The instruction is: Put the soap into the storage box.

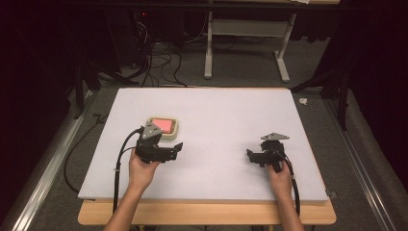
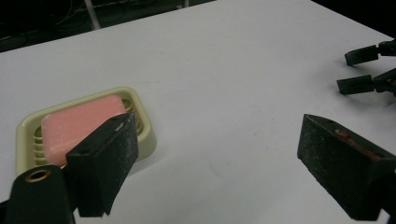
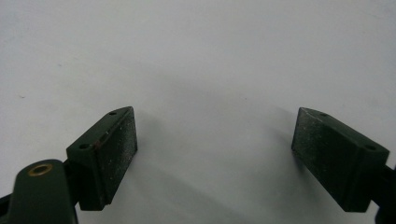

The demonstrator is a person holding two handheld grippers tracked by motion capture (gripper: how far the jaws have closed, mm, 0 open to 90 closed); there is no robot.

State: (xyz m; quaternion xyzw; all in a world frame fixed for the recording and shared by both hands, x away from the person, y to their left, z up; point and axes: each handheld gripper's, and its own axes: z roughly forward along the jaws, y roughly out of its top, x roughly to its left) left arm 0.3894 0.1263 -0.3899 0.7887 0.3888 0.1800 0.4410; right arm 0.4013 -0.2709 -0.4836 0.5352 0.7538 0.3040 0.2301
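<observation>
A pink bar of soap [image 1: 164, 125] lies in a cream soap dish [image 1: 174, 133] left of the middle of the white table [image 1: 221, 110]. My left gripper [image 1: 177, 148] is just in front of the dish, pointing right, open and holding nothing. In the left gripper view the soap [image 2: 77, 123] and the dish [image 2: 145, 133] lie beyond the left jaw, outside my gripper [image 2: 212, 161]; the right gripper [image 2: 364, 70] shows far off, also open. My right gripper [image 1: 250, 155] rests right of centre, pointing left. Its own view has my right gripper [image 3: 215, 149] open over bare table.
Beyond the far edge of the table are dark floor, tangled cables [image 1: 159, 62] and a white metal stand [image 1: 245, 43]. A wooden edge [image 1: 207, 214] runs along the near side. Metal rails [image 1: 43, 168] flank the table.
</observation>
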